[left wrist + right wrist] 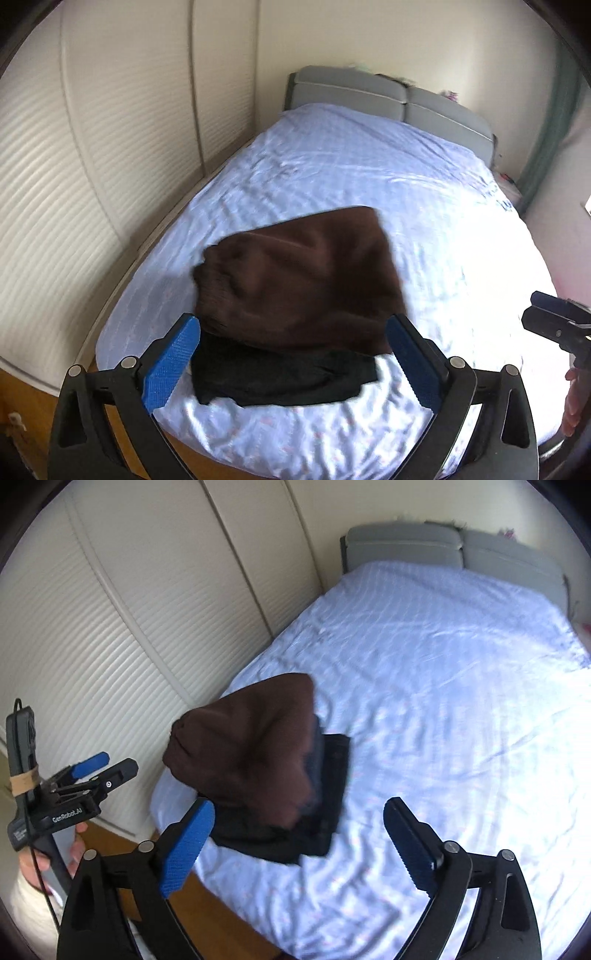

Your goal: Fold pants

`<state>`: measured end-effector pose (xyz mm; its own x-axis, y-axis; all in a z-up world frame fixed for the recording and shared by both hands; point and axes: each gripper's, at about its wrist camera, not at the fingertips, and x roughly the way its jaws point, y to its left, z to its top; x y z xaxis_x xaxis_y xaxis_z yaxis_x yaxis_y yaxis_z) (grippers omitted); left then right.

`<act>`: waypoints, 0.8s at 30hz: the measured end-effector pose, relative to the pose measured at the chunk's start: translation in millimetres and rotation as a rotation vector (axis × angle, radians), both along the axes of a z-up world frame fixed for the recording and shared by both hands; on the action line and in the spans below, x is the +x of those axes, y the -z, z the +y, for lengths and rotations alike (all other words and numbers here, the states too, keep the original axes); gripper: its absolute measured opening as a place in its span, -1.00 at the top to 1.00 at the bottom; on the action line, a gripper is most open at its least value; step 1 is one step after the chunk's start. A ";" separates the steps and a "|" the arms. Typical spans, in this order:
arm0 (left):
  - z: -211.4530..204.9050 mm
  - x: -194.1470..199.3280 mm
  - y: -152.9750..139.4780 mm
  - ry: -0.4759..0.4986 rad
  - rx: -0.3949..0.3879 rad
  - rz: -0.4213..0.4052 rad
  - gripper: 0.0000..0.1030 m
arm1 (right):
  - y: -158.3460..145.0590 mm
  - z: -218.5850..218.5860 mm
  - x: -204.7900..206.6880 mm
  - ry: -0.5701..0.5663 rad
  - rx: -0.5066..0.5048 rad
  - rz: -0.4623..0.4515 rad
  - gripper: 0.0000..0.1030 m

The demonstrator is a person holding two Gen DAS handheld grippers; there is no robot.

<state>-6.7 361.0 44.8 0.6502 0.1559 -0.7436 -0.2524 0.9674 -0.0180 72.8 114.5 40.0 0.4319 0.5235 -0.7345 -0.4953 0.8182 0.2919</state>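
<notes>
The brown pants point(299, 277), folded into a thick bundle, lie on the near left part of the bed point(424, 192), resting on top of a folded black garment point(280, 376) whose near edge and right side stick out from under them; in the right wrist view a strip of darker, perhaps navy, cloth point(314, 760) shows between the two, though blur makes that hard to judge. The stack sits close to the bed's near left corner, with its left edge just short of the mattress edge. Beyond that edge a narrow strip of wooden floor point(110, 840) runs along the ribbed white wardrobe doors point(55, 184), so there is little room on that side. To the right and toward the far end, the pale blue sheet lies bare and wrinkled all the way up to the grey padded headboard point(369, 92), giving wide open room. The left gripper point(295, 354) hangs above the near edge of the stack with its jaws spread wide and nothing between its blue pads point(170, 365), clear of the cloth. The right gripper point(299, 845) likewise stands wide apart and holds nothing, hovering over the near edge of the bed. In the right wrist view the left gripper's body shows at the left, held by a hand point(55, 853), and white lettering on it reads "GenRobot.AI" point(68, 816); a smaller label below it is too small to read.
</notes>
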 end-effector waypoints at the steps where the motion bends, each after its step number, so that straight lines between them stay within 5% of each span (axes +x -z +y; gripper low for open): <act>1: -15.3 -3.8 -2.4 0.011 0.008 -0.004 -1.00 | -2.6 -11.9 -6.2 0.009 -0.009 -0.011 -0.86; 8: -124.9 -28.6 -9.8 0.101 0.069 -0.004 -1.00 | -0.3 -113.8 -49.2 0.084 -0.036 0.009 -0.86; 12: -175.4 -44.5 -10.4 0.156 0.034 0.006 -1.00 | 2.4 -164.1 -70.1 0.156 -0.050 0.022 -0.86; 24: -262.8 -64.1 -8.6 0.207 0.017 0.019 -1.00 | 3.2 -254.0 -113.9 0.295 -0.135 0.003 -0.86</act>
<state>-70.8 98.2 53.4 0.6552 0.0329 -0.7547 -0.0488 0.9988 0.0013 -41.1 -139.5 36.8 0.5484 0.2741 -0.7900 -0.2306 0.9577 0.1722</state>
